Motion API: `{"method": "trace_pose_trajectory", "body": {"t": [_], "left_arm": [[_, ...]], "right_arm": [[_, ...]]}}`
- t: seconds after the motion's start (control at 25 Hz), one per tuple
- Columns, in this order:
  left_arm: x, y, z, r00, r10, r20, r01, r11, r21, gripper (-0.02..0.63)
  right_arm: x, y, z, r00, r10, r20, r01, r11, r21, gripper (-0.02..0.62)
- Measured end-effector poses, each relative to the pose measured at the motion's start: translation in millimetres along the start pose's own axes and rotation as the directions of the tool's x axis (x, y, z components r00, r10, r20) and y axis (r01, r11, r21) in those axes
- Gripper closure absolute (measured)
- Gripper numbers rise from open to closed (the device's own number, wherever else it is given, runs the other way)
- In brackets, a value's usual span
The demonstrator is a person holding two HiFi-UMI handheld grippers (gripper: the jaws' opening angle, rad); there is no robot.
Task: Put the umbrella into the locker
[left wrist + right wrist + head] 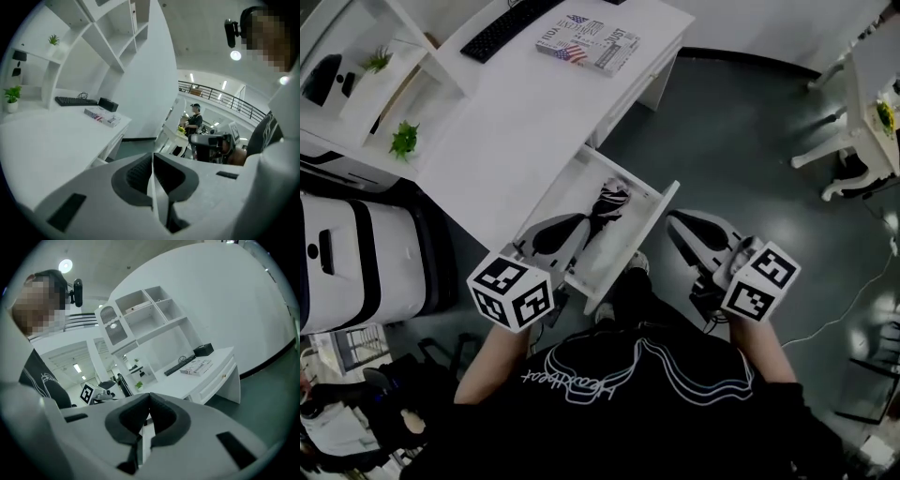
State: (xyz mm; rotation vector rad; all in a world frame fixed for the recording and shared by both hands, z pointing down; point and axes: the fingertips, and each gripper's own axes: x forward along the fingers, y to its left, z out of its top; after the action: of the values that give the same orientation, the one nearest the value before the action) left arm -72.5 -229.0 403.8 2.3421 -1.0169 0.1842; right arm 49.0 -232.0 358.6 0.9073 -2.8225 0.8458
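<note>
A folded black-and-white umbrella [607,203] lies in the open white drawer [639,232] under the white desk [516,122]. My left gripper [584,222] hovers over the drawer's near end, just short of the umbrella, jaws shut with nothing in them. In the left gripper view the left gripper [152,158] points level across the desk top, and neither drawer nor umbrella shows there. My right gripper [672,218] hangs to the right of the drawer, over the dark floor, also shut and empty. The right gripper view shows the right gripper [149,398] closed, with the desk beyond it.
On the desk lie a black keyboard [506,28] and a flag-printed box [589,42]. Small potted plants [403,141] sit on the white shelves at the left. A white machine [356,262] stands at the left, white tables [862,103] at the right. A person [193,121] stands far off.
</note>
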Motion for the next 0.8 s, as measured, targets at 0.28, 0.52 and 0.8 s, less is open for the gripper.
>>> {"method": "trace_pose_trajectory", "body": {"t": [0.28, 0.52, 0.8], "left_arm": [[-53.6, -44.5, 31.3, 0.99, -0.087, 0.11, 0.082, 0.995, 0.056, 0.6], [-79.0, -58.6, 32.0, 0.987, -0.087, 0.135, 0.072, 0.991, 0.109, 0.6], [-92.5, -68.4, 28.8, 0.981, -0.119, 0.152, 0.102, 0.989, 0.111, 0.601]], "right_arm": [[-14.9, 50.0, 7.0, 0.997, 0.028, 0.071, -0.023, 0.997, -0.07, 0.592], [-20.5, 79.9, 1.2, 0.995, 0.033, 0.096, -0.023, 0.994, -0.106, 0.592], [-18.5, 100.8, -2.4, 0.995, 0.044, 0.092, -0.03, 0.988, -0.149, 0.592]]}}
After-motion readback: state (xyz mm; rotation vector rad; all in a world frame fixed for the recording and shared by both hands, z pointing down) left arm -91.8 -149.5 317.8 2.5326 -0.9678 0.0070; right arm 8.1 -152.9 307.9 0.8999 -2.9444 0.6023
